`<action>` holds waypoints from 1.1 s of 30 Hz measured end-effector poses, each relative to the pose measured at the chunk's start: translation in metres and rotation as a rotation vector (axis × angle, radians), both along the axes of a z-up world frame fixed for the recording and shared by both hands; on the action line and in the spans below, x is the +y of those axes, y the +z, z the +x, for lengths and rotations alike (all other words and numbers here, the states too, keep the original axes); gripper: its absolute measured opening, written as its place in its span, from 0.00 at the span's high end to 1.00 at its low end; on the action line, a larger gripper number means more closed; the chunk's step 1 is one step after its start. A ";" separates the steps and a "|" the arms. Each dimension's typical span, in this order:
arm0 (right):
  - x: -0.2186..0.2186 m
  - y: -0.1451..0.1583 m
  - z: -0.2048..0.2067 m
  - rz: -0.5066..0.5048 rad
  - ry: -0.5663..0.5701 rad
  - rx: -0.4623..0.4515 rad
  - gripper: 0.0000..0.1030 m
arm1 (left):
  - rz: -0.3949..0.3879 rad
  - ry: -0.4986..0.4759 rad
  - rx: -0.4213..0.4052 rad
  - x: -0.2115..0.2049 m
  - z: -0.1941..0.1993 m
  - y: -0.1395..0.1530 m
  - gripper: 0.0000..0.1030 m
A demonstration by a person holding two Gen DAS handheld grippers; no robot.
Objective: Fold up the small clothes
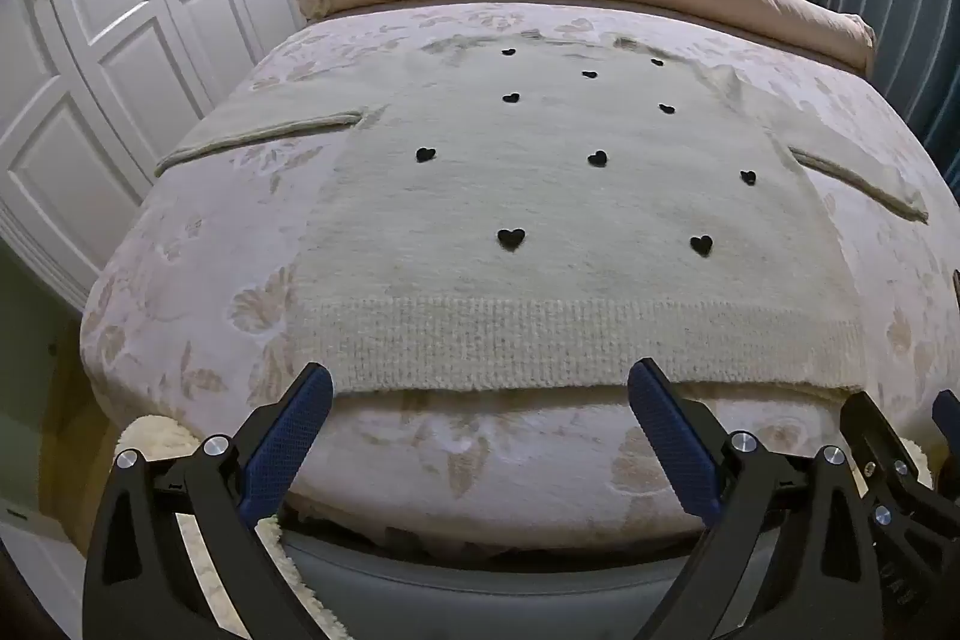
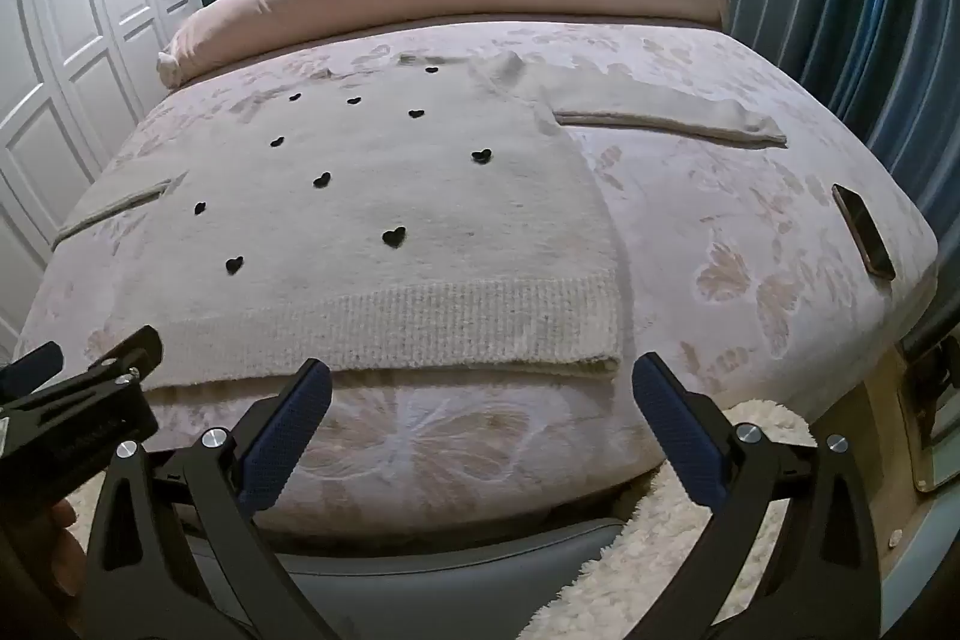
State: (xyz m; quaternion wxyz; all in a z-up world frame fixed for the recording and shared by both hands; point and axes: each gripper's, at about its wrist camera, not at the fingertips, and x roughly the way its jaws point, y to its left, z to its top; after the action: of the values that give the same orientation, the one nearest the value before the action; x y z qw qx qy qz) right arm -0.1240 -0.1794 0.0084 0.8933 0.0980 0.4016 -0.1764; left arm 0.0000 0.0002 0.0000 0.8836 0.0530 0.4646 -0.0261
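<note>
**Q.** Where does the garment lie relative to the tools, and how do the tools stand?

**A.** The cream sweater [image 1: 510, 196], dotted with black hearts, lies flat on the bed [image 1: 180, 244] ahead of both grippers, sleeves spread to either side. Its ribbed hem [image 1: 540, 346] runs across just beyond the fingertips. The left gripper [image 1: 480, 394] is released, jaws spread wide, nothing between them; its fingertips sit at the hem's edge, toward the hem's left part. The right gripper [image 2: 480, 388] is likewise spread and empty, with the hem's right corner [image 2: 606, 358] just ahead, between its fingers.

**Q.** How is the opening step best done?

**A.** Judged from this layout, each tool should take a clean hold before any fold begins: slide one pad under the knit and one over it. Grip both layers, not the bedspread beneath. The knit looks thick and soft, so a shallow pinch may slip. Move both tools together to keep the hem straight.

**Q.** Anything to avoid?

**A.** A phone [image 2: 864, 232] lies far right of the right tool, clear of the sweater.
</note>
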 end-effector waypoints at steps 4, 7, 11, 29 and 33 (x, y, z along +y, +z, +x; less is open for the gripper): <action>0.000 0.001 0.000 0.000 0.002 -0.003 0.05 | 0.004 -0.006 0.010 -0.001 0.001 -0.001 0.06; 0.000 0.001 0.000 0.001 0.006 -0.004 0.05 | 0.005 -0.009 0.005 -0.001 0.000 0.000 0.06; 0.001 0.003 0.003 0.001 0.012 0.000 0.05 | 0.002 -0.012 0.006 -0.001 0.000 0.000 0.06; 0.010 0.002 0.001 -0.013 0.024 0.000 0.05 | 0.018 -0.022 -0.007 -0.006 -0.003 0.003 0.08; 0.010 0.002 0.001 -0.013 0.026 0.002 0.05 | 0.019 -0.023 -0.006 -0.007 -0.004 0.003 0.08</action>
State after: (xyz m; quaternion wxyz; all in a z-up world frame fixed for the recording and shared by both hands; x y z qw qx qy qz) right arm -0.1228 -0.1690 0.0109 0.8957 0.0868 0.4025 -0.1677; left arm -0.0043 -0.0065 0.0025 0.8842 0.0666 0.4613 -0.0315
